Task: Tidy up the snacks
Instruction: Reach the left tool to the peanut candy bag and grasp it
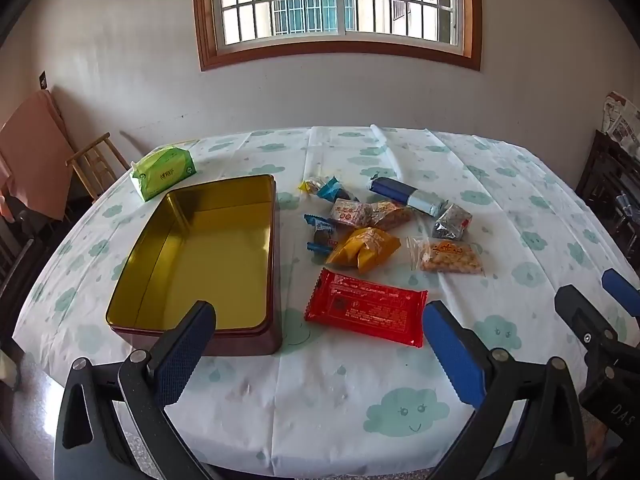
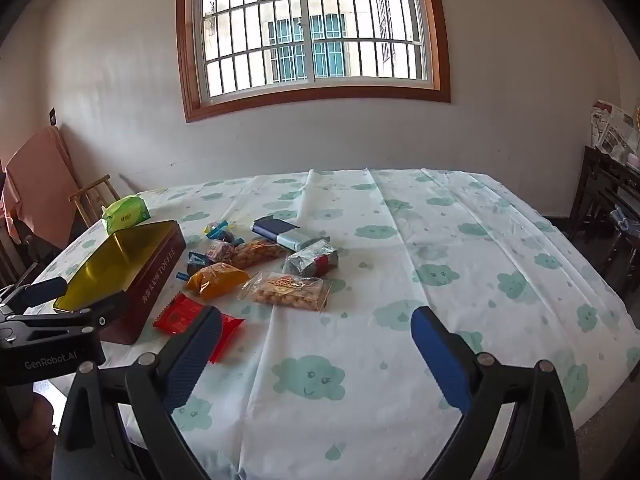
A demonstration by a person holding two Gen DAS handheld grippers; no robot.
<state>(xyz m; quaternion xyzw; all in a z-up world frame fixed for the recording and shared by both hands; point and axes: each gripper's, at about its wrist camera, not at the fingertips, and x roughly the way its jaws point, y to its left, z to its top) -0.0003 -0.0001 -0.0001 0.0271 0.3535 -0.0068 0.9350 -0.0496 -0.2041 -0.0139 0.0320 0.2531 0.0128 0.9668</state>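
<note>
An open, empty dark-red tin (image 1: 208,248) with a gold inside sits on the table's left; it also shows in the right wrist view (image 2: 132,268). Right of it lie several snack packets: a flat red one (image 1: 366,308) (image 2: 180,314) nearest me, a yellow one (image 1: 364,250) (image 2: 218,278), a clear bag of nuts (image 1: 450,256) (image 2: 290,290), a silver one (image 1: 452,222) (image 2: 312,262) and a blue-white bar (image 1: 406,196) (image 2: 286,234). My left gripper (image 1: 320,316) is open and empty above the near table edge. My right gripper (image 2: 316,320) is open and empty, right of the packets.
A green tissue pack (image 1: 164,174) lies behind the tin. The table wears a white cloud-print cloth (image 2: 440,240). A wooden chair (image 1: 98,164) and a pink cloth stand at the left. Dark furniture (image 2: 608,200) stands at the right.
</note>
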